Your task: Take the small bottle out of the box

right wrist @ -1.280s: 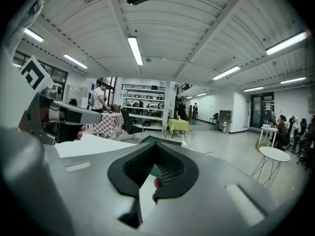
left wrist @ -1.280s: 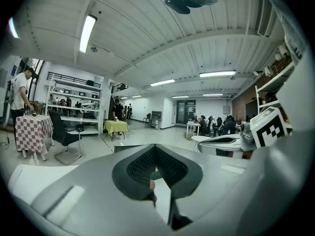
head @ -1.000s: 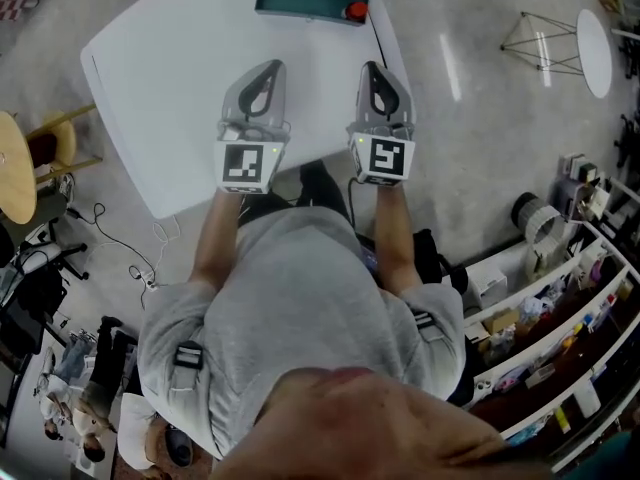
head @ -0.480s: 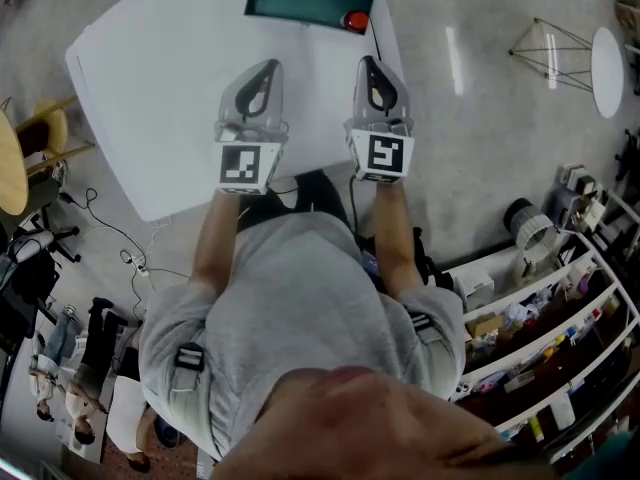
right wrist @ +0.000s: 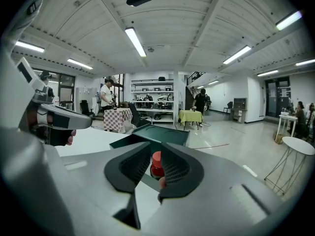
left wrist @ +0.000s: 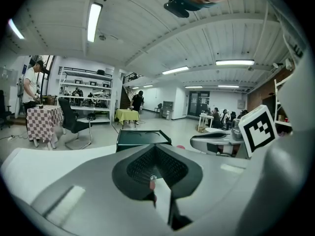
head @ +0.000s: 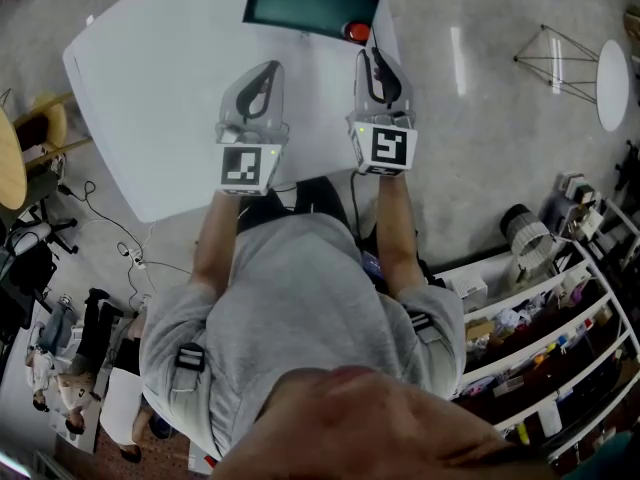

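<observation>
Right claw [right wrist: 153,152] released, jaws just opening, gripping nothing. Red-capped small bottle [right wrist: 156,164] sits just ahead of its tips, at green box [right wrist: 165,134] corner. Left claw [left wrist: 155,151] clenched, empty, above white surface [head: 160,78].

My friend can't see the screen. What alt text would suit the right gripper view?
The right gripper, its jaws just opened with nothing between them, points at a red cap by the corner of a dark green box on a white table.

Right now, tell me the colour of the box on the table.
The box is dark teal-green; the head view shows it best.
</observation>
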Available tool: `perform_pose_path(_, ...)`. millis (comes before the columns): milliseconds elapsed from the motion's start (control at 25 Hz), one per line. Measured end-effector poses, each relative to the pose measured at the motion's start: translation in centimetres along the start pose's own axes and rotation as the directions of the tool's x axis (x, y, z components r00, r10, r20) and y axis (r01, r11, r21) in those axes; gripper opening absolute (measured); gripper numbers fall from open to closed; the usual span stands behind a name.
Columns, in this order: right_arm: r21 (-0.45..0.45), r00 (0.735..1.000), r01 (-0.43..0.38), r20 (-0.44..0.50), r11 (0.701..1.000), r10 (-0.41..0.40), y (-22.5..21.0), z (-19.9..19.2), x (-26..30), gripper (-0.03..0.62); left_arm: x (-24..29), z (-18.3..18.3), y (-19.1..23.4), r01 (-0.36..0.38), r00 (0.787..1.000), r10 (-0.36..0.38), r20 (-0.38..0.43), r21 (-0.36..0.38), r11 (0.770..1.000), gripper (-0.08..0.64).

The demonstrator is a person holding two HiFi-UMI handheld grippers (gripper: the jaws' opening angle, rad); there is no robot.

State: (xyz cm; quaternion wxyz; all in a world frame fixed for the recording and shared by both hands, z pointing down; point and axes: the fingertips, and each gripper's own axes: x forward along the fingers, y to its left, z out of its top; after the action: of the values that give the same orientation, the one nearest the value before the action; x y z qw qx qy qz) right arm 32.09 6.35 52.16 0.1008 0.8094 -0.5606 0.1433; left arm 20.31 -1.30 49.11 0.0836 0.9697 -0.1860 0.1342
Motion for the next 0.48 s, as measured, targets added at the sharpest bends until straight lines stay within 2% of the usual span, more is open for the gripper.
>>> perform_pose_path(360, 0.008, 0.998, -0.047, -0.03, 0.999, 0.047, -0.2, -1.2, 3.4, 0.158, 0.5, -1.4, 1.0, -0.021, 0.999, 0.02, -0.039, -0.011, 1.0, 0.012)
perform_pose_path(480, 0.009, 0.997, -0.056, -0.05, 0.998, 0.056, -0.2, -1.7, 4.0, 0.172, 0.6, -1.5, 1.1, -0.029, 0.999, 0.028, -0.045, -0.014, 0.999, 0.012)
